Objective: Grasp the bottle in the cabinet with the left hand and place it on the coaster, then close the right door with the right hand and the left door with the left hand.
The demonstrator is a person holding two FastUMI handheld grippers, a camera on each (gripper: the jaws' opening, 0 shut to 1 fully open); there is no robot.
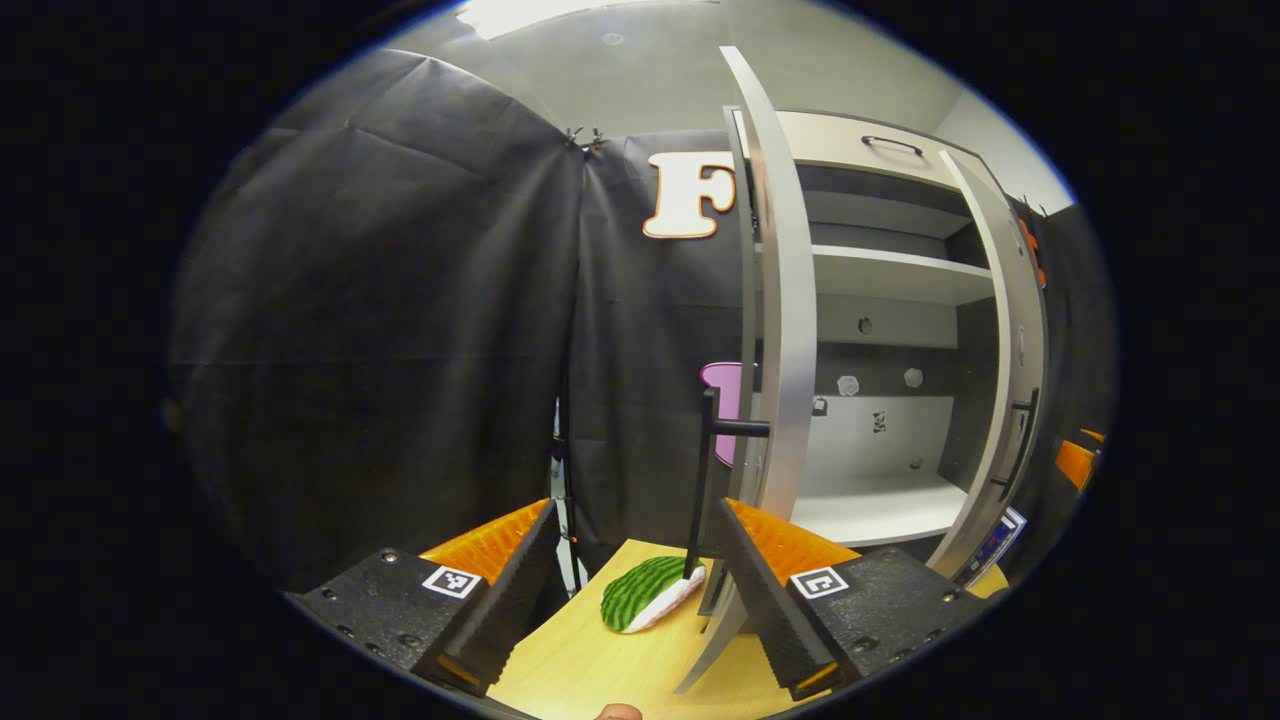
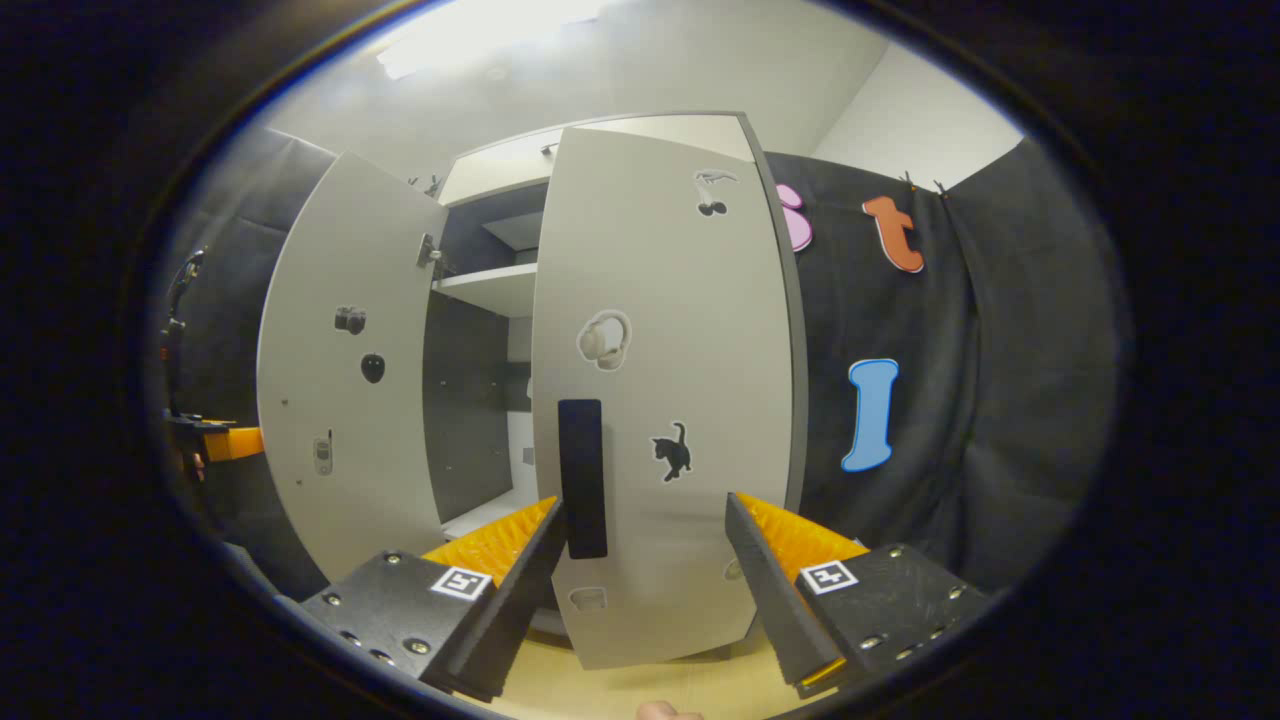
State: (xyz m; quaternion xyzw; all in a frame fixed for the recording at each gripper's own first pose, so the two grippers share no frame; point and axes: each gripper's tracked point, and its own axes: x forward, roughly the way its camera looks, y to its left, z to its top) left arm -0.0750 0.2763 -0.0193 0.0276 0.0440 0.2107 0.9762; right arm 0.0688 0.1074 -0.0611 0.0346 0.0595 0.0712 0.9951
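Before the right gripper (image 2: 642, 505) stands the right door (image 2: 665, 400), its outer face turned towards the jaws. Its dark handle (image 2: 582, 478) rises just inside the left-hand finger. The jaws are wide and hold nothing. Beyond it the left door (image 2: 340, 380) hangs fully open, with the cabinet (image 2: 490, 285) and its shelves showing in the gap between the two.

From the left gripper view, the left gripper (image 1: 632, 510) also has its jaws wide and empty. It is low over the bench (image 1: 590, 660), close to the left door's edge and its handle (image 1: 725, 430). The watermelon-patterned coaster (image 1: 645, 592) lies on the bench between the fingers, farther off. Where the bottle is I cannot tell; the fisheye bends the edges badly.

The step in hand seems to be closing the right door. That calls for pressing a finger flat against the panel, or hooking the handle, and swinging the door in until it meets the frame. The left door would follow, pushed by the left gripper.
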